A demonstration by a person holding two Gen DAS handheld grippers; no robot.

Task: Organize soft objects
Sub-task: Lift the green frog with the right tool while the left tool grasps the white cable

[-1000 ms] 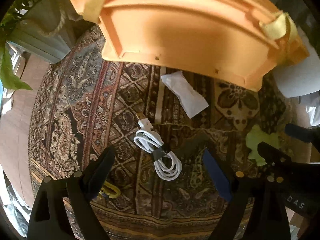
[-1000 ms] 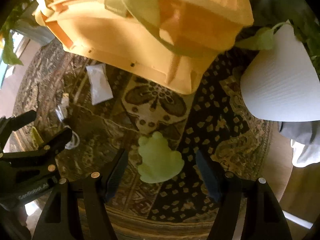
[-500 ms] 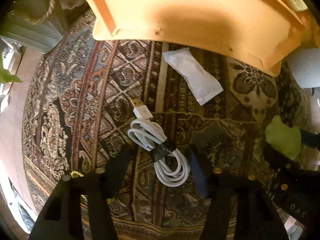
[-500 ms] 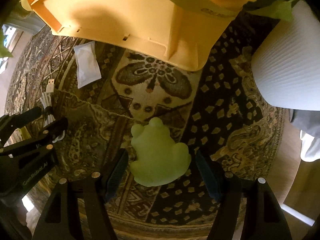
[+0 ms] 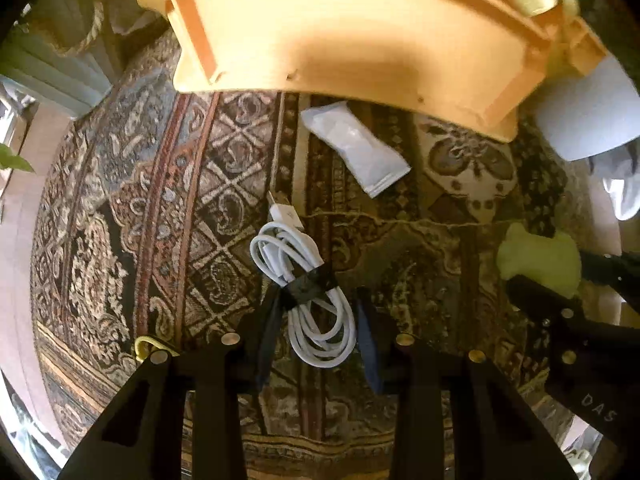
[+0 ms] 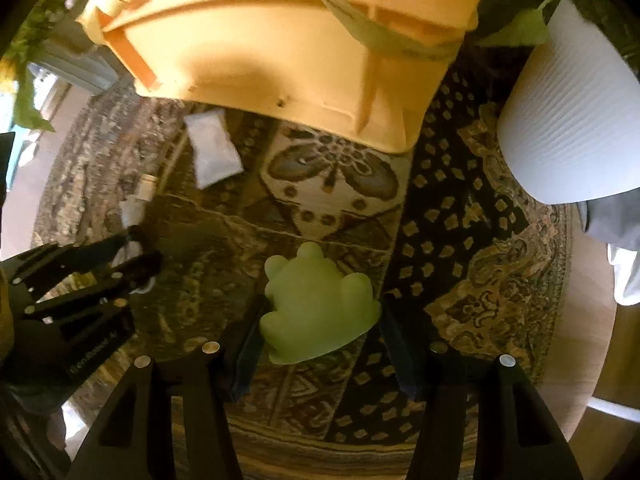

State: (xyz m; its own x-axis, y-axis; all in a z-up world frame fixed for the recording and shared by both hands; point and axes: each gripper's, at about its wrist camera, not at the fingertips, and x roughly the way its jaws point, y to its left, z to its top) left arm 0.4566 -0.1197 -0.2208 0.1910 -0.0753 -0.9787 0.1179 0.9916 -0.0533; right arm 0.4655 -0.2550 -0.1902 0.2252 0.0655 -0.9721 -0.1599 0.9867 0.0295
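On the patterned rug (image 5: 120,208) lies a coiled white USB cable (image 5: 304,292) bound by a black band. My left gripper (image 5: 318,340) points down over it. Its jaws are closing, with the lower coil between the fingers and the pads just short of it. A soft green frog toy (image 6: 316,304) sits between the fingers of my right gripper (image 6: 324,356). Those jaws are closing too, and the pads are right at the frog's sides. A white sachet (image 5: 356,148) lies flat beyond the cable. The frog (image 5: 540,256) also shows at the right of the left wrist view.
An orange plastic basket (image 5: 360,40) with yellow straps stands just past the sachet. A white ribbed pot (image 6: 560,120) sits at the right, with pale cloth (image 6: 624,272) beside it. A small yellow loop (image 5: 146,346) lies by my left gripper. Bare floor borders the rug.
Both grippers have sunk closer to the rug. The left jaws have narrowed a lot around the cable, and the right jaws have narrowed around the frog.
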